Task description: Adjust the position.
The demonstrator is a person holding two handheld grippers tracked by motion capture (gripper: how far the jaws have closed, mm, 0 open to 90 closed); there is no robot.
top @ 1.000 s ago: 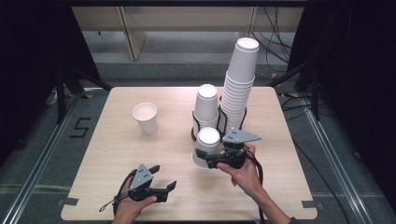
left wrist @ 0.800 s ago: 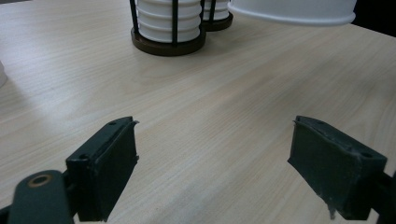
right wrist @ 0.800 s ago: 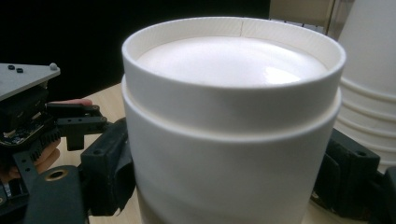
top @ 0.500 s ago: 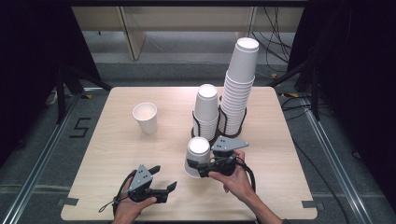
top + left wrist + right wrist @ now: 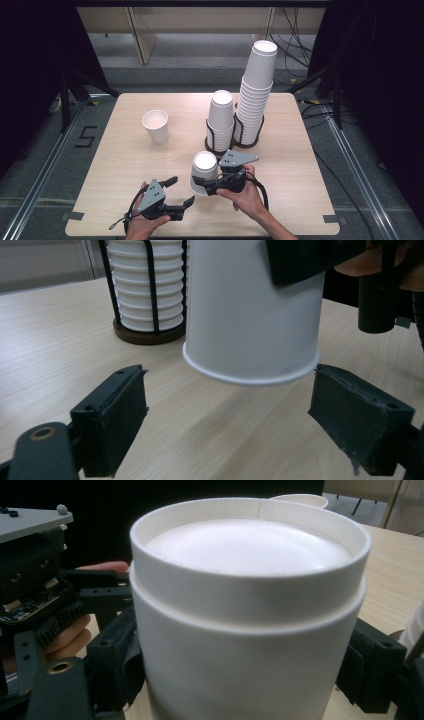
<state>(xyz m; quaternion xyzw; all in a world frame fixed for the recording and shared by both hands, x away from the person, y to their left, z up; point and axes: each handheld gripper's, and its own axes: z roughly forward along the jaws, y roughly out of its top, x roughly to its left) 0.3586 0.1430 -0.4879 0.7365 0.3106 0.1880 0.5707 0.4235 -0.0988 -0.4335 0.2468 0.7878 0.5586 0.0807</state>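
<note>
An upside-down white paper cup (image 5: 204,171) hangs tilted just above the table, and my right gripper (image 5: 202,184) is shut on its lower wall. In the right gripper view the cup (image 5: 245,630) sits between both jaws, base up. My left gripper (image 5: 181,191) rests near the front edge, open, just left of the held cup. In the left gripper view the cup's rim (image 5: 250,374) hovers between and beyond the open pads (image 5: 117,415), touching neither. The left gripper (image 5: 30,580) appears behind the cup in the right gripper view.
Two stacks of inverted cups stand in dark wire holders at the back right, a short stack (image 5: 220,120) and a tall stack (image 5: 255,95). One upright cup (image 5: 156,126) stands alone at the left middle of the wooden table (image 5: 300,165).
My right gripper has carried the inverted cup from beside the holders toward the front left, closer to the left gripper. The left gripper has stayed in place.
</note>
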